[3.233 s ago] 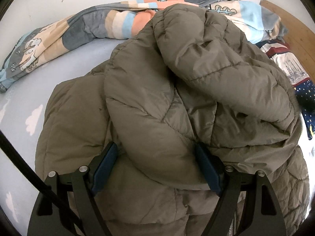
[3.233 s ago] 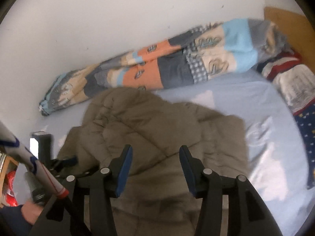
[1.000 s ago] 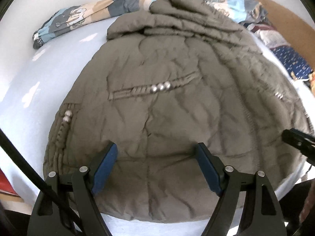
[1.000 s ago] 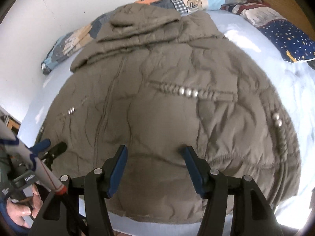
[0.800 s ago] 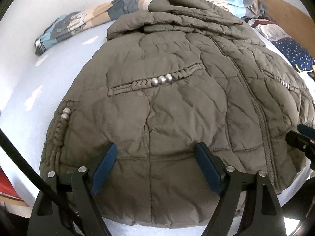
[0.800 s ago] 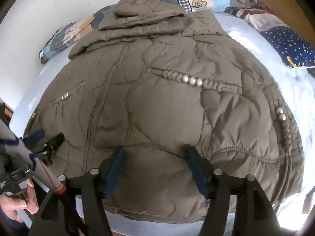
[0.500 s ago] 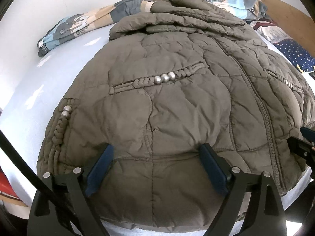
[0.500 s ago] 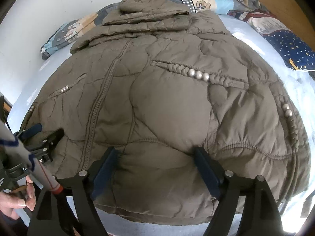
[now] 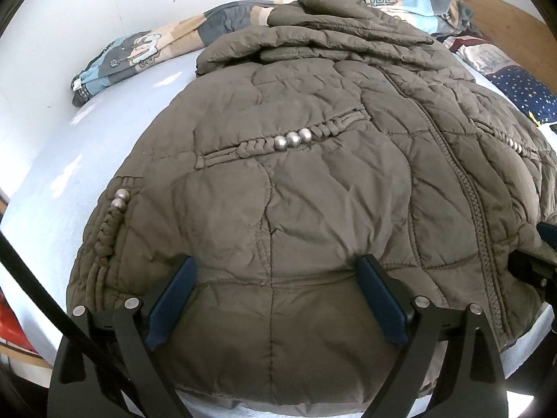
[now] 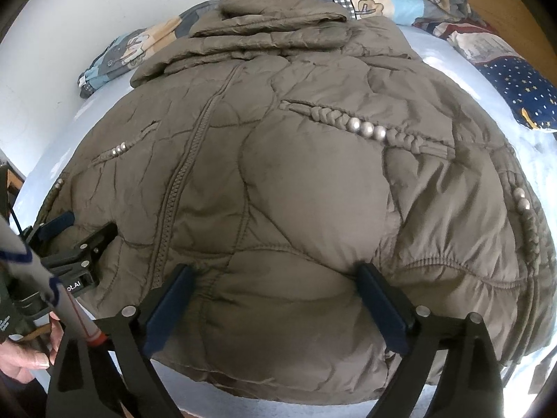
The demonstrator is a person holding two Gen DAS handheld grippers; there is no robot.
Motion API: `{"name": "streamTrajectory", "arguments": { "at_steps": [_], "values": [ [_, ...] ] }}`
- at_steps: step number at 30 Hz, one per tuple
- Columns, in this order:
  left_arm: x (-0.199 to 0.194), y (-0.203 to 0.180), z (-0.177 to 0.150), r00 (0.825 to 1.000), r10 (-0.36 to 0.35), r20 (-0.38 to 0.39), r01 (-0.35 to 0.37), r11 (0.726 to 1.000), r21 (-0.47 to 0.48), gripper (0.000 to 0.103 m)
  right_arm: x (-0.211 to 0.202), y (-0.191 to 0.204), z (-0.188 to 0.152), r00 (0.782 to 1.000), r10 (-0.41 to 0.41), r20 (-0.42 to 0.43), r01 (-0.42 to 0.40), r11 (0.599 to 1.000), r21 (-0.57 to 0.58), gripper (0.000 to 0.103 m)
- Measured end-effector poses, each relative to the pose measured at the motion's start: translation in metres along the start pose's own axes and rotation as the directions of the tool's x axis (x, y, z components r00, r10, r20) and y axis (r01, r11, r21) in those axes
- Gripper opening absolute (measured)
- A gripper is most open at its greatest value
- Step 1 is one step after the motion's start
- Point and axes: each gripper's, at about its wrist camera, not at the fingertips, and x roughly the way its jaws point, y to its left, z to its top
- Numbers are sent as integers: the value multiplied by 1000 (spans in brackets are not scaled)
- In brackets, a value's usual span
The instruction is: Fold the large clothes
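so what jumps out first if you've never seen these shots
A big olive-brown quilted puffer jacket lies spread front-up across the pale blue bedsheet, filling both views. Its silver beads on braided pocket trim catch the light. Behind it, a patchwork cartoon-print quilt is bunched along the white wall.

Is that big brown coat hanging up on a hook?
No, the coat lies spread flat on the pale blue bed.
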Motion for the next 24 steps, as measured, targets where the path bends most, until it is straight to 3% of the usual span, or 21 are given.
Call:
{"name": "streamTrajectory", "arguments": {
  "at_steps": [24],
  "values": [
    [-1, 0, -4, 999, 7, 50, -8, 1000, 6, 97, 2, 5, -7, 1000, 10, 28, -9, 998, -57, 102]
  ]
}}
